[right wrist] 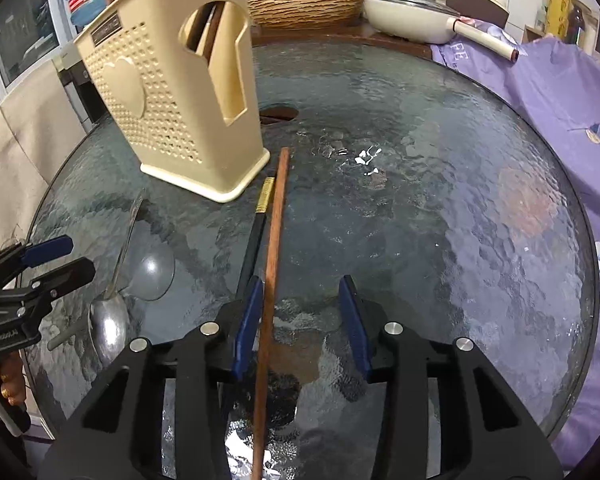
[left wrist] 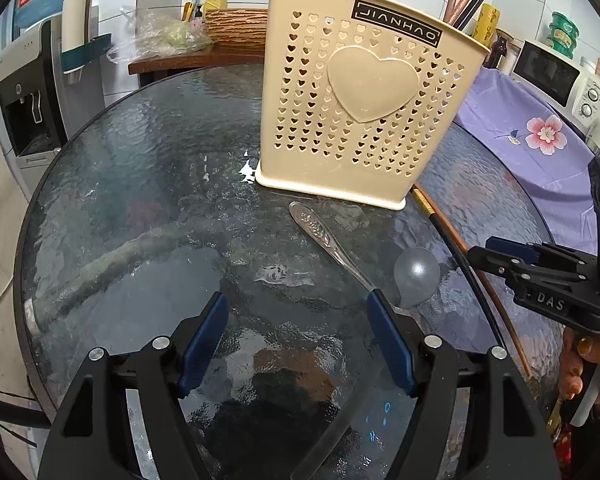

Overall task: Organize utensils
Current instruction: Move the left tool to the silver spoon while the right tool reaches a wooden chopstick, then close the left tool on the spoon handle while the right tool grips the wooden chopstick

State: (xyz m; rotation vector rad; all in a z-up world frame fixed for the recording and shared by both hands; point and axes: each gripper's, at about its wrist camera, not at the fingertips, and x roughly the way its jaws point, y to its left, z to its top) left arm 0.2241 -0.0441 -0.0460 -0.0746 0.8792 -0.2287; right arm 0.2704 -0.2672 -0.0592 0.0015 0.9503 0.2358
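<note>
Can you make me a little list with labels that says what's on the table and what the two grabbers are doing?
Table: round glass table
Holder: beige utensil holder, upright, chopsticks inside
Loose items: metal spoon, brown chopstick, black chopstick
Left gripper: open, beside spoon, holding nothing
Right gripper: open, brown chopstick between fingers, not gripped

Background: round glass table, purple floral cloth, microwave, water dispenser, wicker basket, white lidded pan, yellow soap bottle.
</note>
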